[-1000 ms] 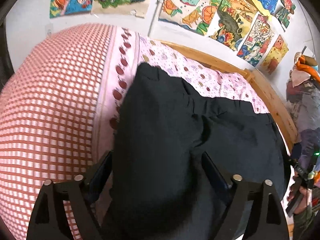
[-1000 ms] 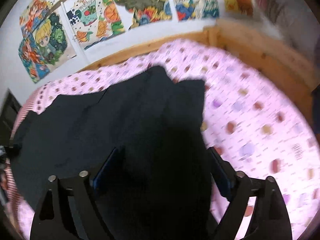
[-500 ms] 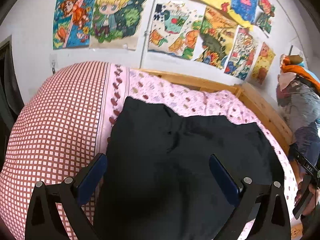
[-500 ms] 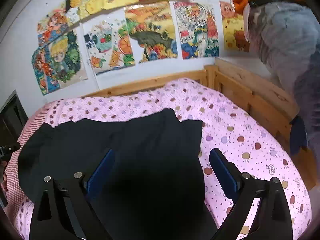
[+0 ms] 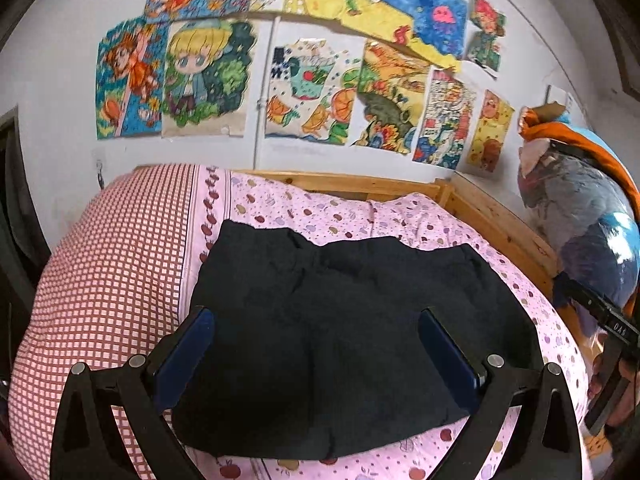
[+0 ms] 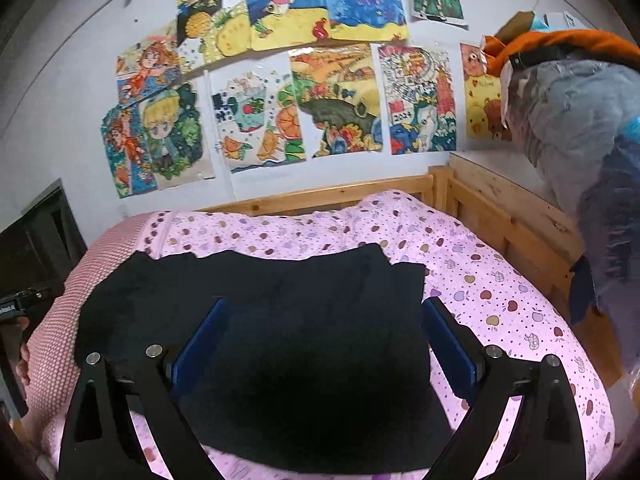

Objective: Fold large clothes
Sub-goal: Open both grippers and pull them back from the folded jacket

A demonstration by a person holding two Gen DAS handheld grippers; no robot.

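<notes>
A black garment (image 5: pixel 352 272) lies folded flat across the pink apple-print bed sheet (image 5: pixel 404 216), its near edge close to the bed's front. My left gripper (image 5: pixel 316 314) hovers over the garment's left half, open, with nothing between its blue pads (image 5: pixel 188 352). In the right wrist view the same garment (image 6: pixel 280 288) spreads from the checked cover to mid-bed. My right gripper (image 6: pixel 325 304) hangs over its right half, open and empty. Neither gripper touches the cloth.
A red-and-white checked cover (image 5: pixel 104 272) fills the bed's left side. A wooden bed frame (image 6: pixel 516 232) runs along the back and right. A bundle of grey, blue and orange fabric (image 6: pixel 580 128) hangs at the right. Posters (image 5: pixel 304 92) cover the wall.
Both grippers have lifted up and drawn back from the black garment, so more of the bed and wall shows. Their jaws stand a little wider. The garment stays flat on the bed.
</notes>
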